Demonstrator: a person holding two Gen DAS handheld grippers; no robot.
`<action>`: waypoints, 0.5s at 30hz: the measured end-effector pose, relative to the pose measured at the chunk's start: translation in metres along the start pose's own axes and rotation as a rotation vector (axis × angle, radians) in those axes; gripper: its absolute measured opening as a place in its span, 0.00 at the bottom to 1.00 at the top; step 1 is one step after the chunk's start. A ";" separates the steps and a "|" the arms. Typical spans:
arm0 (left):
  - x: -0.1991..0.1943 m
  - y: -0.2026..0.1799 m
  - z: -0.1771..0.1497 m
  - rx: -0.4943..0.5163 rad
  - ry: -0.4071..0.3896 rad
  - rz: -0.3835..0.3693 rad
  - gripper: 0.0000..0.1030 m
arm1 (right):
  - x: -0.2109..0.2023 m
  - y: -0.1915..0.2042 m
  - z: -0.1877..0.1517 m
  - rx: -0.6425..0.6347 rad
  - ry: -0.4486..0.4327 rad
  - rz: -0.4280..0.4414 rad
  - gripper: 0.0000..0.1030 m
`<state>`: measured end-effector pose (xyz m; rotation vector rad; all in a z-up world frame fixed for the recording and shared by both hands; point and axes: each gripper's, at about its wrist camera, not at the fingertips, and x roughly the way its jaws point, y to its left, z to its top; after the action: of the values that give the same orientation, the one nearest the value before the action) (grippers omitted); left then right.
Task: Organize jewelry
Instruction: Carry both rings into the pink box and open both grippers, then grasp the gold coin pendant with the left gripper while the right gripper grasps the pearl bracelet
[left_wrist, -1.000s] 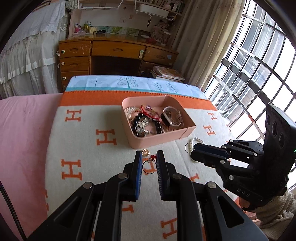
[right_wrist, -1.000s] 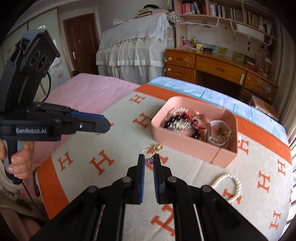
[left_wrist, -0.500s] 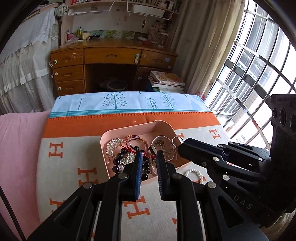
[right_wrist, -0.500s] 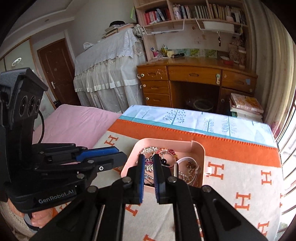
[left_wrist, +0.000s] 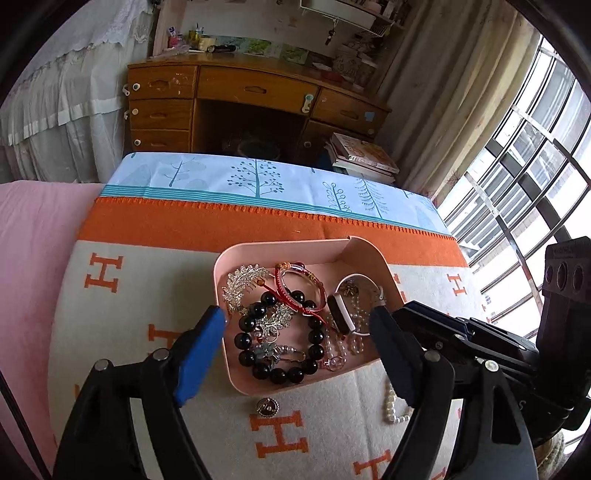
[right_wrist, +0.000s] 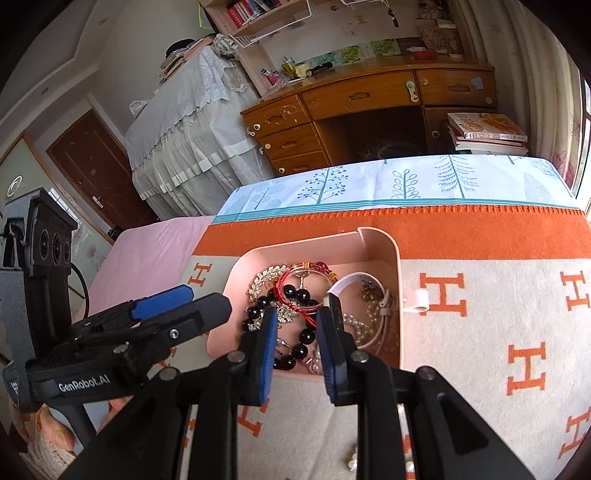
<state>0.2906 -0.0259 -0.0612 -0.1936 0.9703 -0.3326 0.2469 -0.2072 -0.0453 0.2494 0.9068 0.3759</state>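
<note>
Technician A: Bedroom setting, with a wooden desk (left_wrist: 255, 92) behind the bed and an orange-and-cream blanket (left_wrist: 110, 325) as the work surface. What changed over the last second?

Technician B: Both tools travelled from the loose items on the blanket to the pink tray (left_wrist: 295, 245). The left tool (left_wrist: 295, 354), formerly pressed together on a small ring, is now spread wide and carries nothing. The right tool (right_wrist: 295, 325), also closed earlier, is now parted with nothing between its pads. Judgement: both pieces have been released into the tray, so two transfers appear complete.

Technician A: Count of items?

Technician B: One tray, directly ahead of both tools. Inside: one black bead bracelet (left_wrist: 317, 334), one red cord bracelet (left_wrist: 295, 291), one silver brooch (left_wrist: 240, 284), one white-strapped watch (left_wrist: 343, 314), plus tangled pieces that cannot be counted. Outside, below the left tool: one gold button-like piece (left_wrist: 266, 407) and one pearl strand (left_wrist: 391, 408). Two items remain to collect.
</note>
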 end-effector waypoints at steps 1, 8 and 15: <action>-0.002 0.000 0.000 0.000 -0.001 0.010 0.76 | -0.003 -0.001 0.000 0.000 -0.004 -0.005 0.21; -0.031 -0.002 -0.011 -0.021 -0.030 0.016 0.77 | -0.044 -0.005 0.001 0.013 -0.056 -0.032 0.21; -0.070 -0.013 -0.030 -0.006 -0.069 0.032 0.77 | -0.099 0.002 -0.008 -0.013 -0.117 -0.072 0.21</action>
<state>0.2269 -0.0137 -0.0198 -0.1940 0.9058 -0.2921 0.1851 -0.2458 0.0215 0.2241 0.7956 0.2977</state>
